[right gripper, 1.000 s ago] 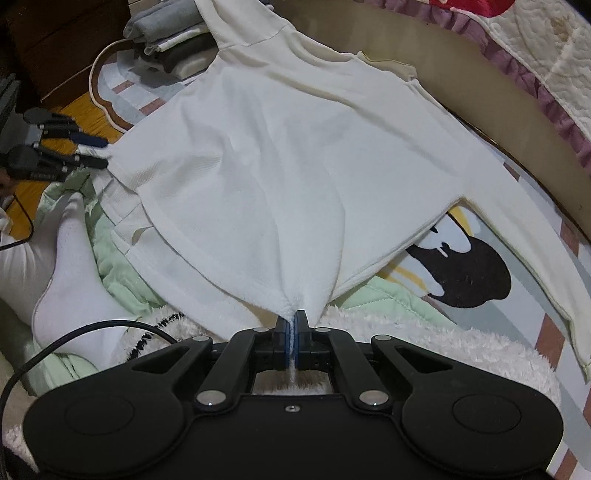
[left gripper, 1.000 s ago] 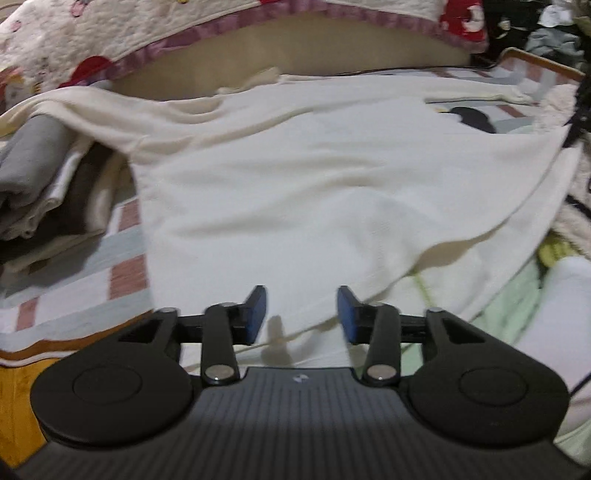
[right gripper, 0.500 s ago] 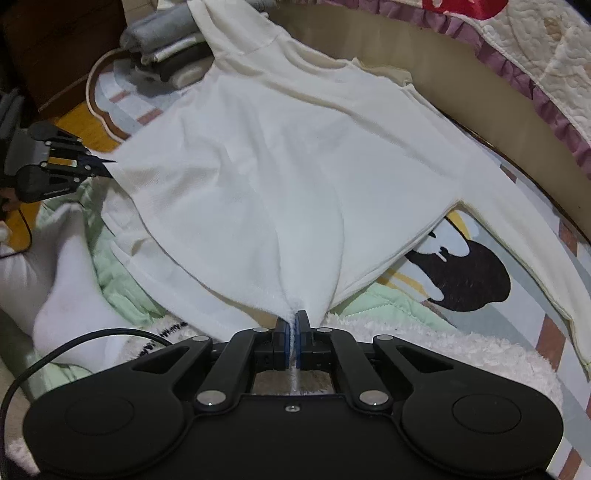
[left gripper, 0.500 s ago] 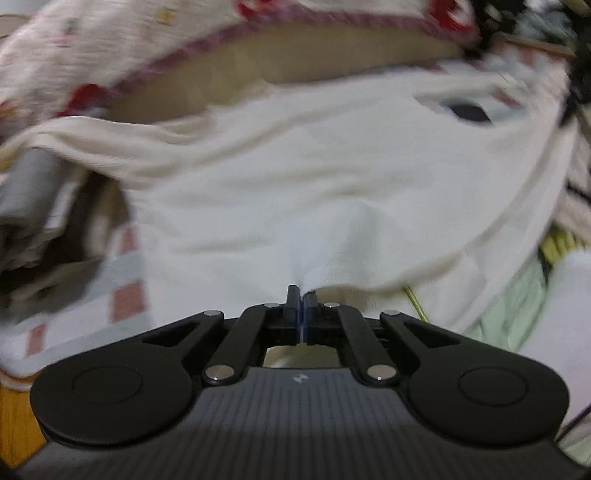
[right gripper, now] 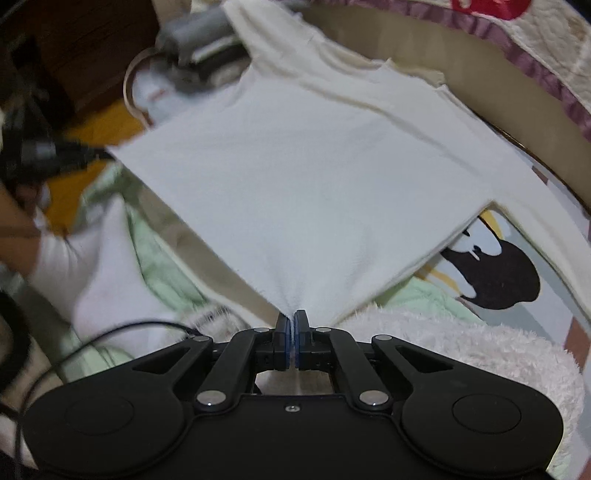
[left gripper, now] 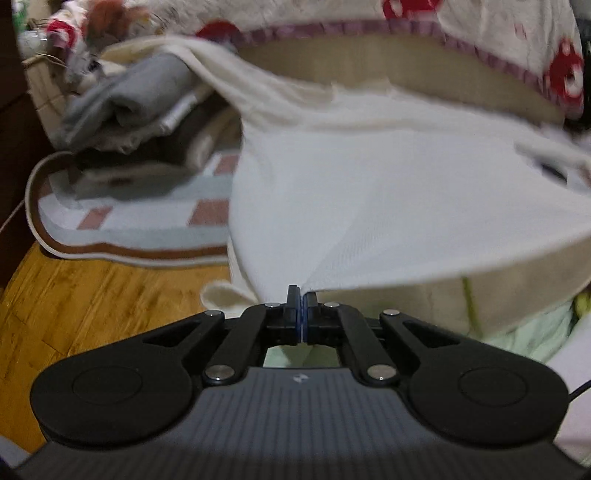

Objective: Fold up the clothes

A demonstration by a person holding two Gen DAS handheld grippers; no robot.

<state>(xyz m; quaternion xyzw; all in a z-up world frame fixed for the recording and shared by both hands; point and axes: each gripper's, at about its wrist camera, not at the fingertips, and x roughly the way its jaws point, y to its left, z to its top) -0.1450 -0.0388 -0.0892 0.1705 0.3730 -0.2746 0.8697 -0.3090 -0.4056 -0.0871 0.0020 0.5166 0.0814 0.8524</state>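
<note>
- Nearest the lens, the left gripper [left gripper: 302,295] has its 2 blue-padded black fingers pressed together on a corner of the hem of a cream-white long-sleeved knit top [left gripper: 369,192], the cloth rising taut from the pinch.
- Likewise the right gripper [right gripper: 291,320] clamps the hem's other corner, its pads closed on a gathered point of fabric.
- Between the 2 pinches the lower edge of the top is lifted off the bedding; in the right wrist view the left gripper [right gripper: 94,153] appears as a blurred dark shape at the garment's far left corner.
- Below the lifted hem lie a pale green quilted cover [right gripper: 155,254] and a fluffy white plush blanket [right gripper: 480,350], and a thin black cable [right gripper: 122,332] loops across them.
- A person's white-socked foot [right gripper: 99,280] rests on the green cover, just left of the right gripper.
- Beyond, the top's body spreads over a grey-and-pink checked mat with a brown border [left gripper: 147,221], which carries a black-and-white cartoon print [right gripper: 498,273] beside the right sleeve.
- Wooden plank flooring [left gripper: 92,295] shows to the left of the mat.
- At the mat's far left sits a stack of folded grey and cream clothes [left gripper: 140,110], with the top's left sleeve draped over it.
- Farthest back, a tan mattress edge [left gripper: 406,74] runs under a cream quilt with red motifs and purple trim [left gripper: 480,22].
</note>
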